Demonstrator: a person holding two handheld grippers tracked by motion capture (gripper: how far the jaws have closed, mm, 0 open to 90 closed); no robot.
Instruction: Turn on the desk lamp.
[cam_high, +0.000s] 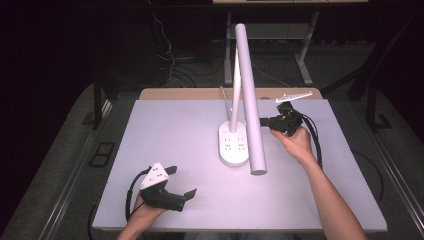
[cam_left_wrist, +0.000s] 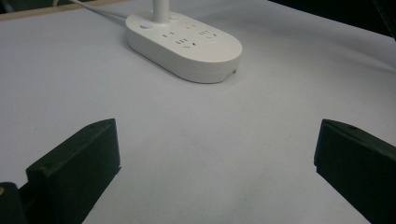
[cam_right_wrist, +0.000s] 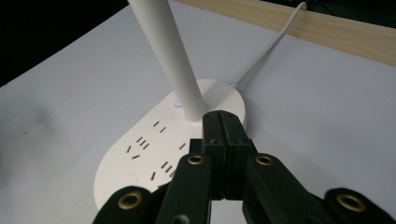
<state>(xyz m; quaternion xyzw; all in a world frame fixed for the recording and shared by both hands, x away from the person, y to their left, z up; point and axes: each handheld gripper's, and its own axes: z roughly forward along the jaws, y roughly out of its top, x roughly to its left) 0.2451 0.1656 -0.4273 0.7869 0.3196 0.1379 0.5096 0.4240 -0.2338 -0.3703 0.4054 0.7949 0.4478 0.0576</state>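
A white desk lamp stands mid-table on an oval base (cam_high: 233, 145) with sockets in its top. A thin post (cam_high: 234, 90) rises from the base, and a long tube head (cam_high: 248, 95) slants down over the base's right side. My right gripper (cam_high: 265, 121) is shut with nothing in it. It points left, with its tips close to the tube head. In the right gripper view the shut jaws (cam_right_wrist: 225, 126) end just in front of the post (cam_right_wrist: 180, 70), above the base (cam_right_wrist: 135, 158). My left gripper (cam_high: 182, 182) is open near the table's front left, facing the base (cam_left_wrist: 184, 39).
A white cable (cam_right_wrist: 266, 51) runs from the base to the table's wooden back edge (cam_high: 200, 93). The pale table top (cam_high: 170, 130) lies bare between the left gripper and the lamp. Dark floor, loose cables and table legs (cam_high: 304, 60) lie beyond.
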